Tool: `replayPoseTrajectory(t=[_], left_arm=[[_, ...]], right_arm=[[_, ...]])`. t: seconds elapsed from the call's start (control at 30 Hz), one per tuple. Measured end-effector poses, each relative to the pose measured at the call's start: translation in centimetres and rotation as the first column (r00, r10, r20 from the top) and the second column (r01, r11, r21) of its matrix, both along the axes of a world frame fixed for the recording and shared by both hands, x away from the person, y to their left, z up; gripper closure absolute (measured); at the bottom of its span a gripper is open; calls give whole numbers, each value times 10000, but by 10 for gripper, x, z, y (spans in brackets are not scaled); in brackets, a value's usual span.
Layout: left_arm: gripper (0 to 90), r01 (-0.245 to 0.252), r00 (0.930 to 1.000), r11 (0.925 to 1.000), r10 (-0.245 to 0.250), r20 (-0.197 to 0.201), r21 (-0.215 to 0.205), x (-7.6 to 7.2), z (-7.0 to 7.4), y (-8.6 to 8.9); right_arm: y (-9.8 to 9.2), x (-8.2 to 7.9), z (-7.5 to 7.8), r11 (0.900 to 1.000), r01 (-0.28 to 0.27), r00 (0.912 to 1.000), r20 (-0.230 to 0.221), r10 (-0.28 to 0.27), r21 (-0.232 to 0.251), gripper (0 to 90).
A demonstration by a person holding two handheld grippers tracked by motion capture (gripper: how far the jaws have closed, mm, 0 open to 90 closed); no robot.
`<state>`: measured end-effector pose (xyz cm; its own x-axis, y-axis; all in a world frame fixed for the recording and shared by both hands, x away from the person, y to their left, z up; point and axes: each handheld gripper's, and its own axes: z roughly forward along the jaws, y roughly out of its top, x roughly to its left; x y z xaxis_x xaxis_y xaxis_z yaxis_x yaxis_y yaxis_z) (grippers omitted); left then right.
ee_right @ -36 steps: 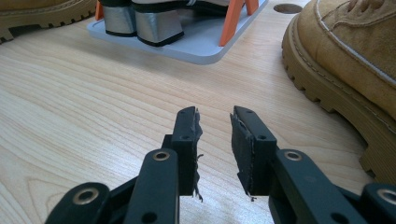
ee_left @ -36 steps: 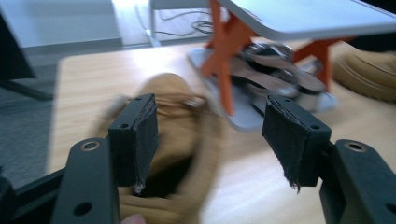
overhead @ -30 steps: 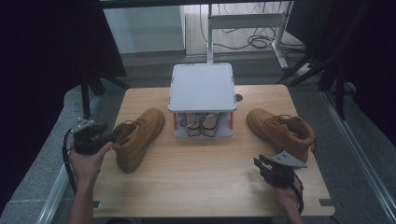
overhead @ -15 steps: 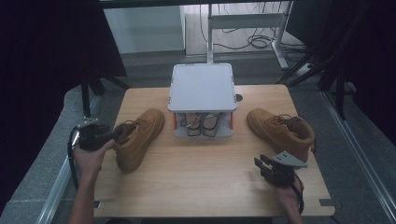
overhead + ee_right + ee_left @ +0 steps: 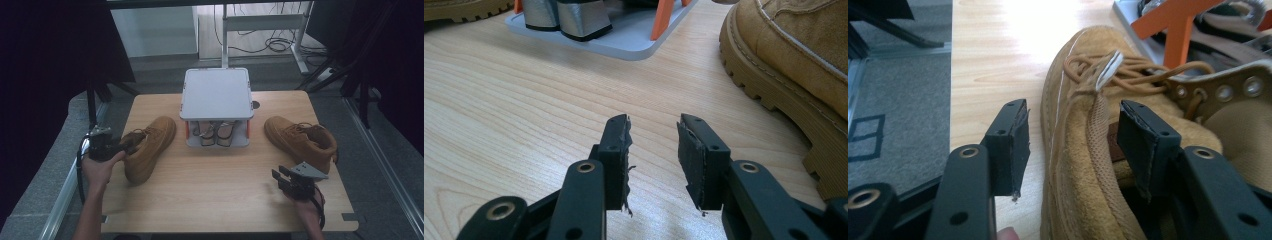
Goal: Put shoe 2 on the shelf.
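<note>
Here my left gripper [image 5: 1073, 145] straddles the heel collar of the left boot [image 5: 148, 146], jaws just closing, pads not yet pressing; the boot's length runs away toward the shoe rack [image 5: 216, 107]. My right gripper [image 5: 653, 150] idles part-open and empty, well apart.

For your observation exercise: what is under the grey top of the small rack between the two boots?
Under the rack stand pairs of shoes between orange supports; silver block heels show. The grey top covers whatever lies farther back.
</note>
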<state>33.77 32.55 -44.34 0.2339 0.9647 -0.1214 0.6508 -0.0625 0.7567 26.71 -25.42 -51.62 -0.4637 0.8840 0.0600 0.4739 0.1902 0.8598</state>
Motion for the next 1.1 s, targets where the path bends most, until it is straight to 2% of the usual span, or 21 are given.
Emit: replayPoseTrajectory(t=[0.4,0.57,0.63,0.87,1.1], left_arm=[[598,416,9958,9988,-395,-828,243,5,0,-3],[669,507,9933,9967,-438,-1073,630,5,1,-6],[703,417,9936,9965,-338,-1076,727,5,1,-6],[734,252,9951,9979,-194,-969,597,4,0,-6],[737,192,9965,9987,-152,-827,482,3,-1,-6]], right_arm=[[1,0,0,10000,9,10000,-9,-9,-28,642],[2,0,0,10000,-8,10000,-21,8,-52,642],[2,0,0,10000,-11,10000,-11,11,-52,642],[3,-1,6,9998,-157,9998,91,156,105,610],[6,-2,30,9979,-628,9976,290,623,168,542]])
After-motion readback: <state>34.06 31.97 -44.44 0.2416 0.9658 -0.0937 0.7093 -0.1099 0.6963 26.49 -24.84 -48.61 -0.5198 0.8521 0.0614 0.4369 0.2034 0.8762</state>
